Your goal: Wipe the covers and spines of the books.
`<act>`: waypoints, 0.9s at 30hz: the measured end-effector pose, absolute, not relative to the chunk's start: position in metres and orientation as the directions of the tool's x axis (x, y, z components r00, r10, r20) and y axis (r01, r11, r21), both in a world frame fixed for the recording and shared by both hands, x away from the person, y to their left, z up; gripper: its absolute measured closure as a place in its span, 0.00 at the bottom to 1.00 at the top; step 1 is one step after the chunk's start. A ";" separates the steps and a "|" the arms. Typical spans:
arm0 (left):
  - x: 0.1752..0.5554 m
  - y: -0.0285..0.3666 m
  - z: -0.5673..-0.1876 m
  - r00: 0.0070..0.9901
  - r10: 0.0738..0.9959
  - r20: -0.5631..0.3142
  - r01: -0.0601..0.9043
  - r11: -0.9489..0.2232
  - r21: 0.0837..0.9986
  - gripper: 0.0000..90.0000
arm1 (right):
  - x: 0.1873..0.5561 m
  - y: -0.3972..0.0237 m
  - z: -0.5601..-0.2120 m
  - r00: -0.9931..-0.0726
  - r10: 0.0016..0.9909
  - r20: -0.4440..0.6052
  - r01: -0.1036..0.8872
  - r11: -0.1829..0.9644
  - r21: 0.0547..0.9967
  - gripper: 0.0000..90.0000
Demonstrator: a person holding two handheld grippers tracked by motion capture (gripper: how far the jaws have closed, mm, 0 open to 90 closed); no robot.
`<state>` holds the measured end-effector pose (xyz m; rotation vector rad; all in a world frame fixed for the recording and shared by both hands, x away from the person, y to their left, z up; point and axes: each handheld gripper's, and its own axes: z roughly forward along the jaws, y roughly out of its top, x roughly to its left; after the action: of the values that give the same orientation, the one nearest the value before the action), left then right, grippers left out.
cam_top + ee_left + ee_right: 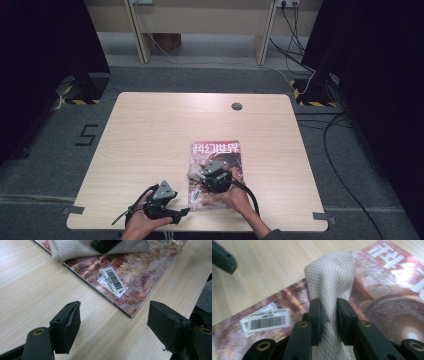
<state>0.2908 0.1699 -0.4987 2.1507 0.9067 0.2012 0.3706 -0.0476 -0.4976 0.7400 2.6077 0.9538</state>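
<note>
the right gripper (328, 315) is clamping a white quilted cloth (329, 280) between its two black jaws, the fabric bunching up above the pads and standing in a soft fold. in the high view the right gripper (216, 176) is sitting over the lower half of a magazine (222, 150), with the cloth (194, 172) poking out toward 9 o'clock of it. the magazine is lying flat on the wooden table (150, 135), at about 5 o'clock from the table's centre, its white title running along the far edge. in the right gripper view the cloth is hanging over the magazine's reddish cover (392, 297), and a barcode label (265, 321) is showing at 8 o'clock of the jaws.

the left gripper (167, 197) is resting near the table's front edge, at 8 o'clock of the magazine and just beside its near left corner, held in the person's left hand (140, 222). its jaws are standing well apart with nothing between them; in the left gripper view (113, 322) bare table wood is lying in the gap, and the magazine's corner (130, 313) is pointing into it without touching either pad. the barcode label (113, 281) is sitting at 12 o'clock of that gap, and the cloth (75, 248) is draping over the cover further up.
</note>
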 end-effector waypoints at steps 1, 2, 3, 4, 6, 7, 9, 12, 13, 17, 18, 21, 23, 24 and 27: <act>0.291 0.170 -0.499 0.732 0.667 -0.139 0.541 -0.446 0.714 0.29 | 0.369 -0.046 -0.498 -0.841 0.536 -0.074 0.361 0.659 0.660 0.84; 0.291 0.171 -0.499 0.729 0.670 -0.137 0.543 -0.444 0.713 0.28 | 0.367 -0.045 -0.498 -0.846 0.529 -0.071 0.358 0.661 0.660 0.84; 0.292 0.171 -0.499 0.727 0.672 -0.138 0.544 -0.442 0.713 0.28 | 0.365 -0.044 -0.497 -0.845 0.528 -0.081 0.352 0.664 0.660 0.84; 0.292 0.171 -0.499 0.724 0.675 -0.140 0.546 -0.438 0.714 0.28 | 0.363 -0.043 -0.498 -0.847 0.526 -0.071 0.355 0.662 0.660 0.84; 0.292 0.171 -0.499 0.723 0.677 -0.138 0.547 -0.439 0.713 0.27 | 0.359 -0.040 -0.498 -0.853 0.517 -0.067 0.351 0.665 0.659 0.84; 0.292 0.172 -0.499 0.722 0.678 -0.135 0.546 -0.440 0.713 0.27 | 0.358 -0.040 -0.498 -0.858 0.508 -0.074 0.340 0.669 0.661 0.84; 0.292 0.172 -0.499 0.721 0.680 -0.134 0.547 -0.439 0.713 0.26 | 0.356 -0.038 -0.498 -0.861 0.504 -0.068 0.339 0.669 0.662 0.84; 0.293 0.173 -0.498 0.720 0.681 -0.132 0.541 -0.432 0.722 0.26 | 0.351 -0.036 -0.498 -0.865 0.498 -0.054 0.342 0.666 0.663 0.84; 0.293 0.173 -0.498 0.717 0.685 -0.130 0.541 -0.430 0.722 0.26 | 0.350 -0.036 -0.498 -0.868 0.493 -0.053 0.339 0.668 0.662 0.84; 0.295 0.175 -0.497 0.701 0.701 -0.130 0.546 -0.410 0.731 0.26 | 0.350 -0.038 -0.498 -0.874 0.483 -0.059 0.327 0.671 0.665 0.84; 0.295 0.176 -0.497 0.700 0.702 -0.131 0.546 -0.408 0.732 0.26 | 0.350 -0.038 -0.498 -0.871 0.489 -0.053 0.334 0.667 0.666 0.84; 0.295 0.178 -0.497 0.699 0.704 -0.129 0.546 -0.408 0.731 0.26 | 0.353 -0.042 -0.498 -0.862 0.504 -0.060 0.345 0.668 0.659 0.84; 0.295 0.177 -0.497 0.699 0.704 -0.129 0.546 -0.407 0.732 0.26 | 0.357 -0.045 -0.498 -0.853 0.517 -0.078 0.344 0.668 0.660 0.84; 0.295 0.177 -0.497 0.701 0.702 -0.129 0.546 -0.411 0.730 0.26 | 0.360 -0.048 -0.498 -0.847 0.527 -0.072 0.356 0.661 0.660 0.84; 0.294 0.177 -0.497 0.702 0.701 -0.126 0.546 -0.416 0.727 0.26 | 0.366 -0.057 -0.497 -0.831 0.551 -0.082 0.370 0.655 0.659 0.84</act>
<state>0.2943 0.1766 -0.4972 2.1228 0.9472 0.2513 0.3658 -0.0566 -0.4973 0.7399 2.5998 0.9452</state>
